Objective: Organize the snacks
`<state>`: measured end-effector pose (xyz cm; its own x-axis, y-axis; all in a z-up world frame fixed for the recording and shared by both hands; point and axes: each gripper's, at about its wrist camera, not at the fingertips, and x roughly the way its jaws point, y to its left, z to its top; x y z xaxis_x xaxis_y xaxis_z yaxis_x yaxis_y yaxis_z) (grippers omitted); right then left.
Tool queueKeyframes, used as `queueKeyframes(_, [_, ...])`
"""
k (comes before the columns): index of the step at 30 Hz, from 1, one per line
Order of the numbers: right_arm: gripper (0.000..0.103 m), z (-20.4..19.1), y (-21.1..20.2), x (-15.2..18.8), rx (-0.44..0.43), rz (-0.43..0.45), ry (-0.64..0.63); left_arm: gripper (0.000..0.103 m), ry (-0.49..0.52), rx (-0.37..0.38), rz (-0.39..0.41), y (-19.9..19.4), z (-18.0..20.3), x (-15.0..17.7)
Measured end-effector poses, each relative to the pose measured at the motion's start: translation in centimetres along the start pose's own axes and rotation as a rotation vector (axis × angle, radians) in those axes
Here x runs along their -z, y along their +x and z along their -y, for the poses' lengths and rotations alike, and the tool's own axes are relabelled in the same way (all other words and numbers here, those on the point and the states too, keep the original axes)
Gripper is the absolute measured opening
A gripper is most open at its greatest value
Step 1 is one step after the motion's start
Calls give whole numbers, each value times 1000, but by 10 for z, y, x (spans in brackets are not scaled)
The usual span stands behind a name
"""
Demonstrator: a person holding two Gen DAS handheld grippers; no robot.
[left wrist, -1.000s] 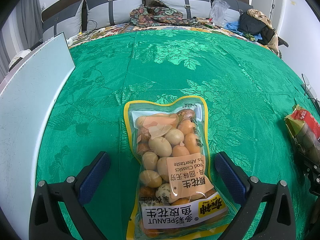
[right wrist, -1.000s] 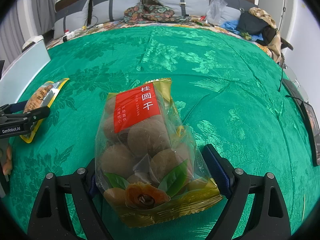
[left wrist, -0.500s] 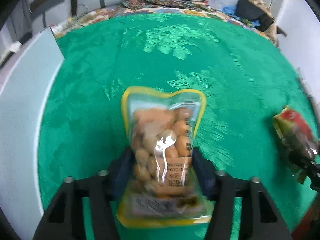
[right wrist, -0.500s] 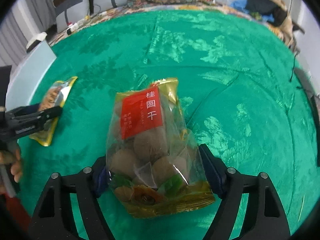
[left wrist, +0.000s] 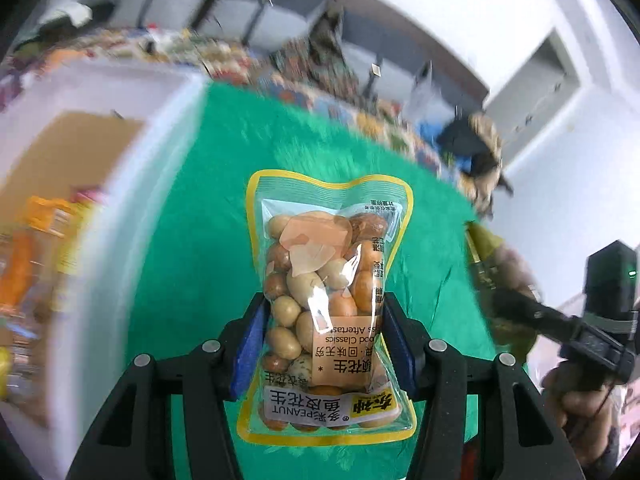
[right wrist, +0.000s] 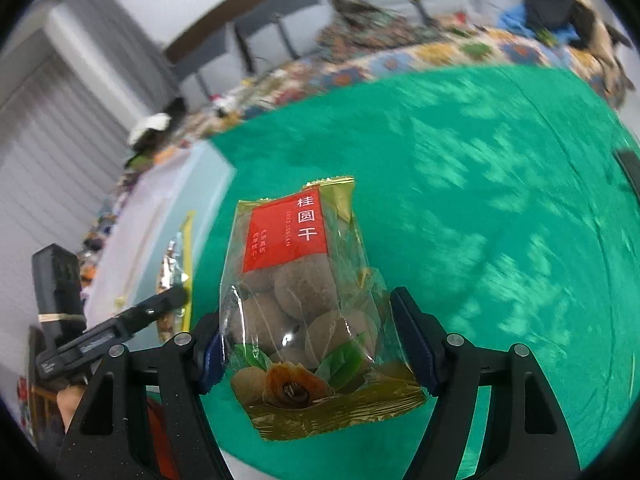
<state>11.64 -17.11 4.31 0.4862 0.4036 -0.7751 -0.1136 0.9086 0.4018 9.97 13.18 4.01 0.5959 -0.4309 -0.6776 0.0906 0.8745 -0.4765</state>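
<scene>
My left gripper [left wrist: 322, 344] is shut on a yellow-edged clear bag of coated peanuts [left wrist: 326, 280] and holds it up above the green bedspread [left wrist: 208, 240]. My right gripper [right wrist: 306, 344] is shut on a clear and gold bag of dried longan [right wrist: 304, 292] with a red label, also lifted off the bedspread [right wrist: 500, 220]. Each gripper shows in the other's view: the right one with its bag at the right edge [left wrist: 560, 320], the left one with the peanut bag at the left [right wrist: 120, 328].
A white open box [left wrist: 120, 152] stands to the left of the bedspread, with orange and yellow snack packs [left wrist: 44, 240] inside; its pale wall shows in the right wrist view [right wrist: 168, 216]. Pillows and clothes lie at the far end of the bed.
My left gripper closed on the peanut bag and lifted it off the bed. Both grippers have risen and swung left toward the white box, each with its bag.
</scene>
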Motion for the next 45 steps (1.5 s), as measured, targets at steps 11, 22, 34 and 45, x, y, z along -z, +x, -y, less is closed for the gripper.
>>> queueKeyframes(11, [76,-254,58,-23,-292,-42,-318,57,-91,-463,94,-116,-173,-21])
queueKeyframes(22, [81,-321,191,43,-290,-236,-380,90,-66,-669,120,-115,-198,30])
queueKeyframes(34, [84,-304,105,22,-166,-2,-504,103,-94,-858,278,-154,-146,20])
queueKeyframes(45, [84,-311,93,44,-39,-10,-558,103,-53,-842,251,-167,-133,25])
